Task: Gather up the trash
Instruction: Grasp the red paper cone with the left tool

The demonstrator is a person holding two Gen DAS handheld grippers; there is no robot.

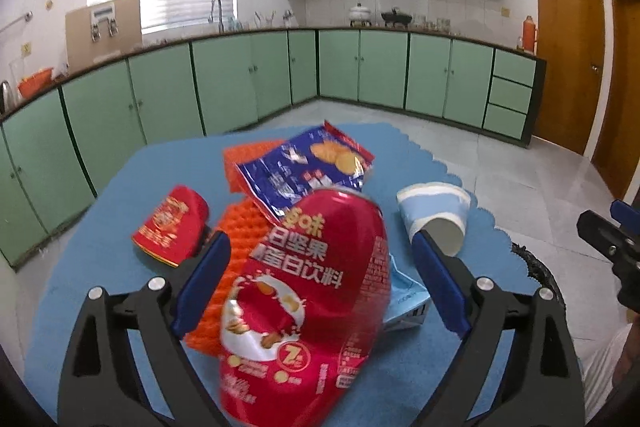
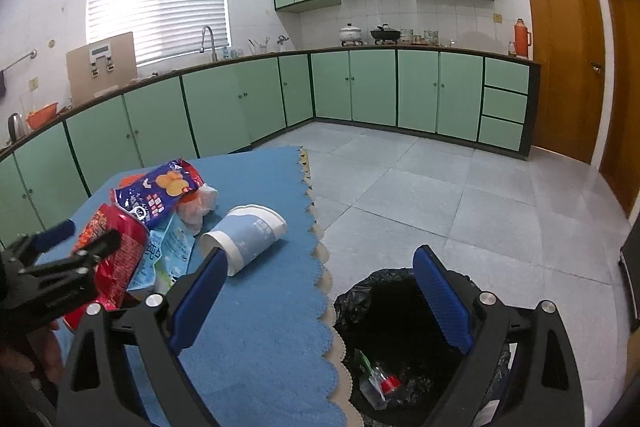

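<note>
**Both tongs wide over the bench, bin at its right edge**

Green kitchen cabinets ring a tiled floor, and in front stands the bench (image 2: 256, 327) under a blue scalloped cloth. At its right edge on the floor sits the bin (image 2: 360, 299), lined with a black bag; inside lie a few scraps, among them a clear wrapper and something red.

On the cloth the trash lies in a loose heap. Largest is the red drink pouch (image 1: 308, 303), its long axis running away from the left tongs (image 1: 320, 283), whose jaws stand wide to either side of it without pressing on it. Whether it rests on the heap or is in mid-air I cannot tell; it is blurred. Under it shows an orange mesh (image 1: 240, 231), beyond it a blue cracker wrapper (image 1: 308, 167), to the left a small red packet (image 1: 172, 223).

The right tongs (image 2: 320, 291) gape wide and hold nothing, spanning bench edge and bin. Nearest them is the paper cup (image 2: 248, 235), on its side, just ahead of the left finger.
</note>
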